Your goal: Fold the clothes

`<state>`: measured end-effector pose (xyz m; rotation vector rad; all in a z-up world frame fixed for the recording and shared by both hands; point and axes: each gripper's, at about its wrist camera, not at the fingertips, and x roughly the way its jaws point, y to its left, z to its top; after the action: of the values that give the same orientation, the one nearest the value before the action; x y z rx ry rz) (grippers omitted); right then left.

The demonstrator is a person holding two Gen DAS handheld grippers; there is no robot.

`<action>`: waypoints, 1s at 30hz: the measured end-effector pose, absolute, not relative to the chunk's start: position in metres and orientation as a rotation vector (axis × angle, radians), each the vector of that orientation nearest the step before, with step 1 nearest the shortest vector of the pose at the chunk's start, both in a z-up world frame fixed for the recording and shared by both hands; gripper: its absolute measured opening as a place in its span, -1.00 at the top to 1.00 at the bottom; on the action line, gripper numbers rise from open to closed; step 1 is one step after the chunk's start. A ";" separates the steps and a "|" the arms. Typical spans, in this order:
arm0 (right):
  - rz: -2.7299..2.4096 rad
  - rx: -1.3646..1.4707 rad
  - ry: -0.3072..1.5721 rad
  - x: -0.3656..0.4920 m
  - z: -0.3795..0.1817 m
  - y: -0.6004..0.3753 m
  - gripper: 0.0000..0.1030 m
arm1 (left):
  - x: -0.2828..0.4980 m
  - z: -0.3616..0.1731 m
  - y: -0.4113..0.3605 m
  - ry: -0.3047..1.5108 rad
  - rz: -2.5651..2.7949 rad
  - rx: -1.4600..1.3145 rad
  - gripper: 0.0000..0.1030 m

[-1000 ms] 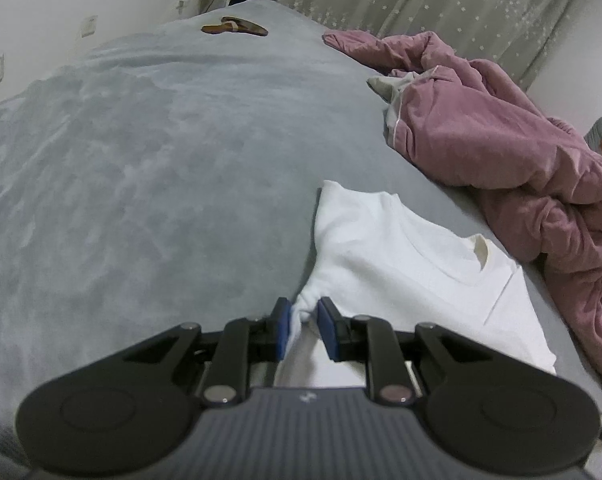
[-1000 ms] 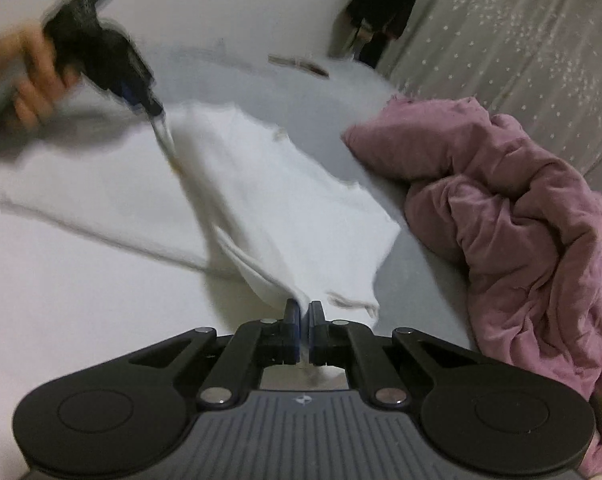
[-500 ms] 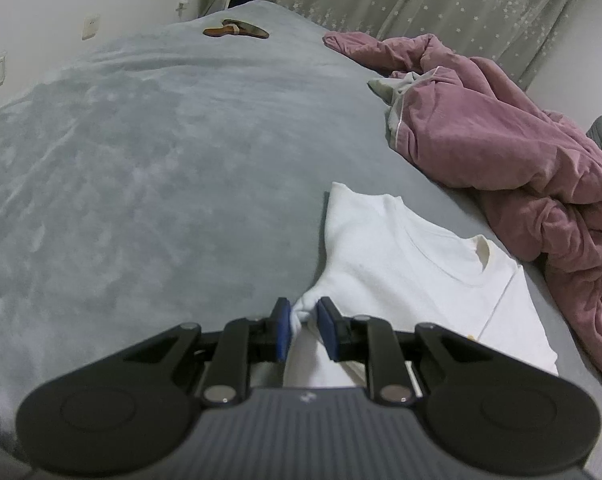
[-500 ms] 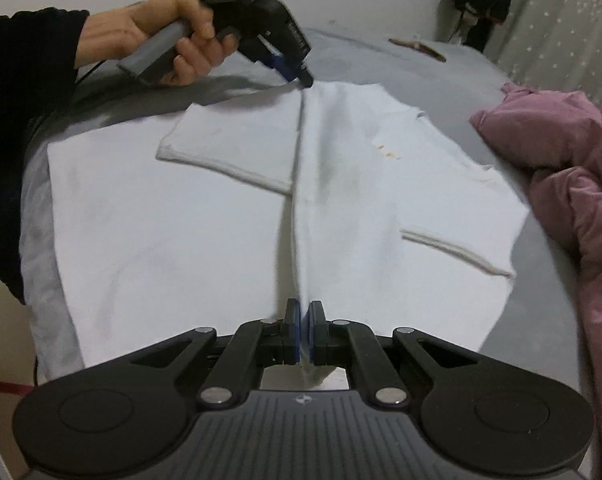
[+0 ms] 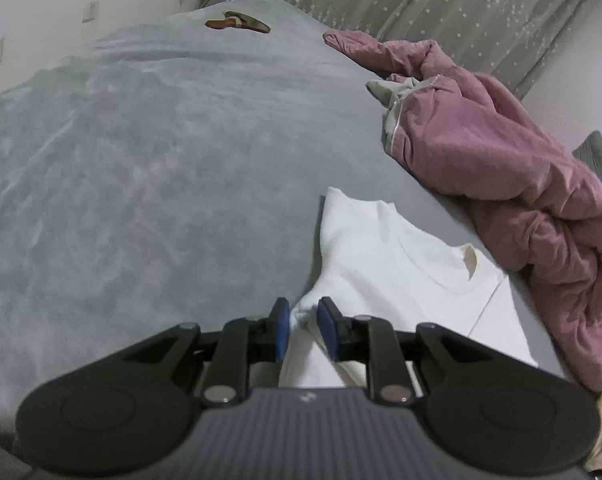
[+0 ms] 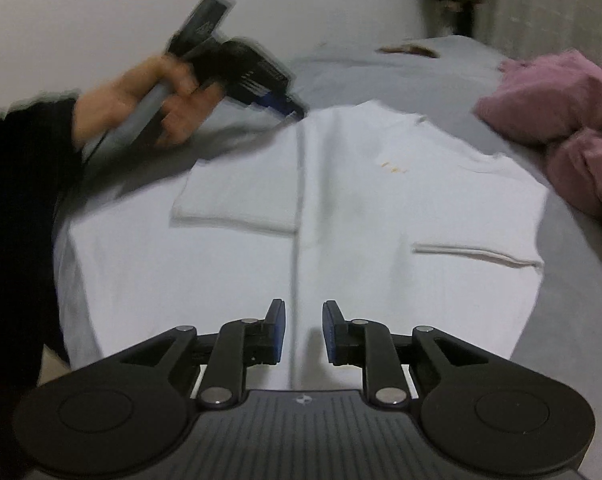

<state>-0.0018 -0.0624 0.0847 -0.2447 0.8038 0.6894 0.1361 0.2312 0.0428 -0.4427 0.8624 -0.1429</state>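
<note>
1. A white T-shirt point(image 6: 381, 240) is spread on a bed with a grey bedcover point(image 5: 141, 160), its left side folded in so that one sleeve point(image 6: 237, 200) lies across the body and a long crease runs down the middle.
2. A bunched fold of the T-shirt's cloth near the shoulder is pinched between the blue pads of the left hand-held gripper point(image 5: 303, 322), which is pressed together on it.
3. In the right wrist view the same left hand-held gripper is seen blurred, carried by a hand point(image 6: 157, 100) in a dark sleeve point(image 6: 25, 200), its tip at the far end of the crease.
4. The jaws of the right hand-held gripper point(image 6: 303, 330) are opening; the hem end of the crease lies between the pads, which stand apart from it on both sides.
5. A crumpled pink quilt point(image 5: 501, 168) is heaped along the right side of the bed, just beside the T-shirt's right sleeve and collar.
6. A small brown object point(image 5: 237, 24), too far off to be made out, lies at the far end of the bed.
7. A star-patterned curtain point(image 5: 441, 12) hangs behind the bed.
</note>
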 end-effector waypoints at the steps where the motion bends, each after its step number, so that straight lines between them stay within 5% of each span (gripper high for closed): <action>1: 0.674 -0.210 0.798 0.003 0.086 -0.066 0.61 | 0.136 0.044 0.233 0.861 -0.140 -0.448 0.67; 10: 0.593 -0.093 0.795 0.030 0.085 -0.062 0.54 | 0.132 0.050 0.236 0.848 -0.172 -0.425 0.63; 20: 0.549 -0.064 0.809 0.037 0.084 -0.063 0.44 | 0.132 0.039 0.210 0.846 -0.130 -0.263 0.28; 30: 0.415 -0.065 0.899 0.044 0.072 -0.092 0.44 | 0.130 0.030 0.194 0.835 -0.110 -0.149 0.41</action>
<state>0.0438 -0.0916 0.0717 -0.0649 0.8987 0.4148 0.1296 0.1944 0.0300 -0.1488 0.8348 -0.1102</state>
